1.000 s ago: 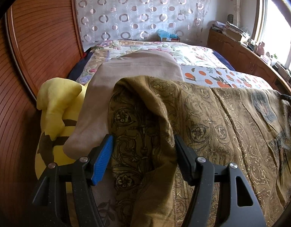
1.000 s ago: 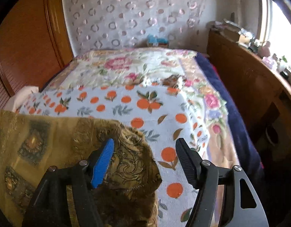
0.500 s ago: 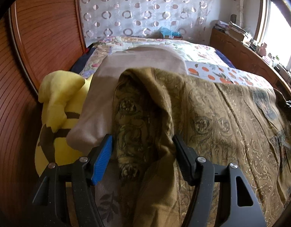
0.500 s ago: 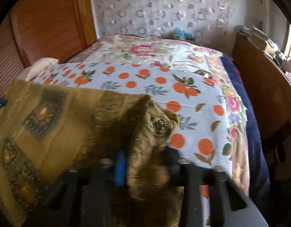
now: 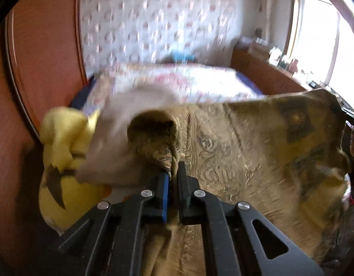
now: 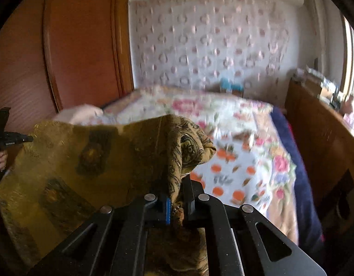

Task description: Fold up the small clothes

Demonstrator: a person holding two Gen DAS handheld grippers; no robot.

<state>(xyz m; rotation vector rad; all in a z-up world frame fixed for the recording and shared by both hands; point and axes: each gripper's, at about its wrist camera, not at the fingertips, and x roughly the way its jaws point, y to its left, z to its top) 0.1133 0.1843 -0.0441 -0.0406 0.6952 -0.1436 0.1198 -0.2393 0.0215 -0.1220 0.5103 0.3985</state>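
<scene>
An olive-gold patterned cloth (image 5: 246, 151) hangs stretched above the bed between both grippers. My left gripper (image 5: 173, 168) has its jaws closing, and the pads pinch a bunched edge of the cloth at its left end. In the right wrist view the same cloth (image 6: 96, 156) spreads out to the left. My right gripper (image 6: 180, 184) has its jaws closing too, pressed on a gathered corner of the cloth. The left gripper (image 6: 7, 138) and the hand that holds it show at that view's left edge.
A yellow plush toy (image 5: 62, 138) and a beige garment (image 5: 117, 133) lie on the left of the bed, under the cloth's left end. A floral quilt (image 6: 234, 138) covers the bed. A wooden wardrobe (image 5: 39, 69) stands on the left, a wooden cabinet (image 6: 319, 138) on the right.
Both grippers went from open around the cloth's edge to shut on it. They then rose, lifting the cloth off the bed and pulling it taut between them.
</scene>
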